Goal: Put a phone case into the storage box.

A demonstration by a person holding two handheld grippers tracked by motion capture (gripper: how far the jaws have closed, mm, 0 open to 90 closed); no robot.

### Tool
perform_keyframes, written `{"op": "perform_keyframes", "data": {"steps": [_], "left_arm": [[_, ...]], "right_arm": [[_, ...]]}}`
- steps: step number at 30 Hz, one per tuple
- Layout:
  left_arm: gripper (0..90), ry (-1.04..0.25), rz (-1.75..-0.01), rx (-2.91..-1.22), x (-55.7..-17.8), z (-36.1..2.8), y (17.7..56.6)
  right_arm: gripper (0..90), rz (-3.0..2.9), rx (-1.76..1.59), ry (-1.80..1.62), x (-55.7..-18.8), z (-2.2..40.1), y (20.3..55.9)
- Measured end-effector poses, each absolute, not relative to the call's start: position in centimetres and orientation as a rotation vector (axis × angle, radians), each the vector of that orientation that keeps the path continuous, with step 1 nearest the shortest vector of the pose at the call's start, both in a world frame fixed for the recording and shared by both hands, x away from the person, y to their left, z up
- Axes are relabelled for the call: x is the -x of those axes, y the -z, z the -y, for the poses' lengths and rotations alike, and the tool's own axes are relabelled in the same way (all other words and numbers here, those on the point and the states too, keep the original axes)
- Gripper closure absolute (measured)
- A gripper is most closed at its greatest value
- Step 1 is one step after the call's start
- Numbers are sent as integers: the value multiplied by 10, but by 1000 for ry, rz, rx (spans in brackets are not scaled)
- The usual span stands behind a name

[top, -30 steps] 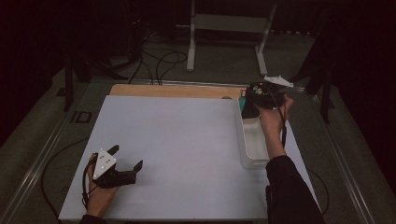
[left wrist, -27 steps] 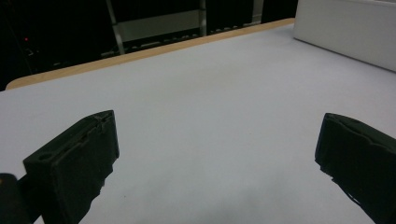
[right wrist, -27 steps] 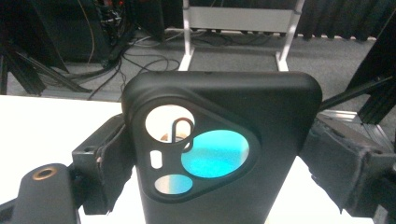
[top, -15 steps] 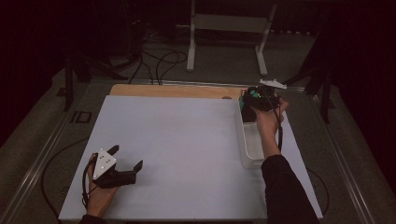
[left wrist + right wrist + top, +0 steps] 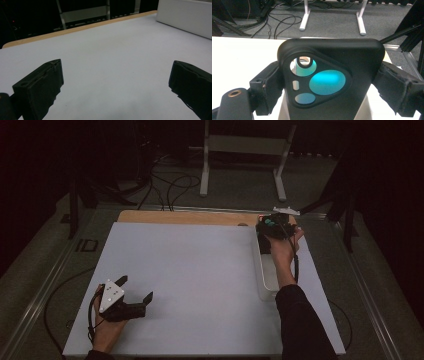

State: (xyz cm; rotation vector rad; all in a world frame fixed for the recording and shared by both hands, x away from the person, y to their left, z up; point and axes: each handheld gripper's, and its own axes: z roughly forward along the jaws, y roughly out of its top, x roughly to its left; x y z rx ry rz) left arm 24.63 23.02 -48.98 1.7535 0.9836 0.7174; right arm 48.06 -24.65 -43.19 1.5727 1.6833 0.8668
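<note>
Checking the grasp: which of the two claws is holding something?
The right claw, clamped on the black phone case above the white bin; the left claw rests open on the table.

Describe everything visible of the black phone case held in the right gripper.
The black phone case looks matte and rubbery, with rounded corners and a rounded-triangle camera cutout holding several openings that show teal behind. It stands upright, clamped at both side edges by the right gripper, above the far end of the white bin.
</note>
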Motion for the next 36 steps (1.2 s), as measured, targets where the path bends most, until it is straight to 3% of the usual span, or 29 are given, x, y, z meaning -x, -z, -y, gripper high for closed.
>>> {"op": "perform_keyframes", "data": {"steps": [36], "left_arm": [[0,-715,-982,-1755,-246,-230,490]], "right_arm": [[93,-1695,-1545,-994,-475,246,425]]}}
